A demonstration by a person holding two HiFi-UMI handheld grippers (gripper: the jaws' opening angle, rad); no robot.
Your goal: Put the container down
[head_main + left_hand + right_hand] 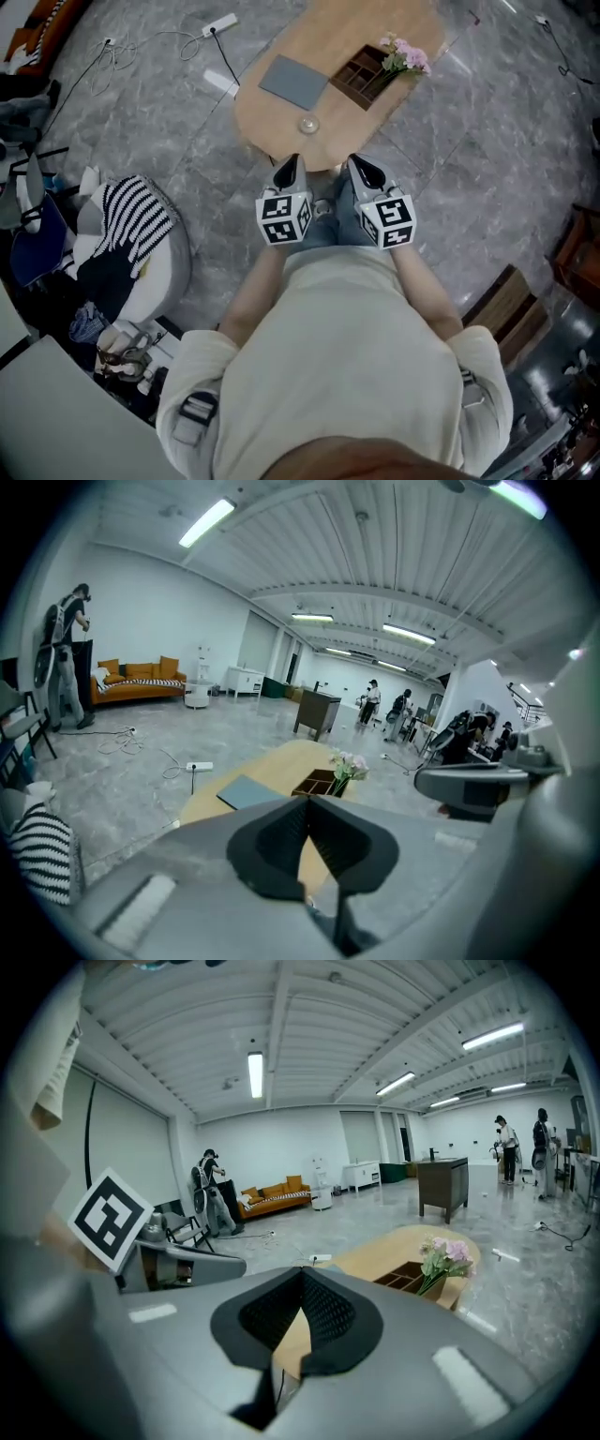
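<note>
A small round clear container [307, 124] stands on the oval wooden table [281, 131], near its front edge, with nothing touching it. Behind it lie a grey pad [293, 81] and a dark wooden divided box [361, 75] with pink flowers [405, 56]. My left gripper [292, 161] and right gripper [357, 162] are held side by side above the table's near edge, both short of the container. The left gripper [307, 799] has its jaws together with nothing in them. The right gripper [302, 1271] also shows its jaws meeting, empty. Both gripper views look over the table at the box [319, 782] and flowers [446, 1254].
A striped cushion [139, 217] on a grey seat sits at the left beside cluttered bags. A power strip [220, 24] and cables lie on the grey floor beyond the table. A wooden crate [511, 302] stands at the right. People and an orange sofa [141, 679] are far off.
</note>
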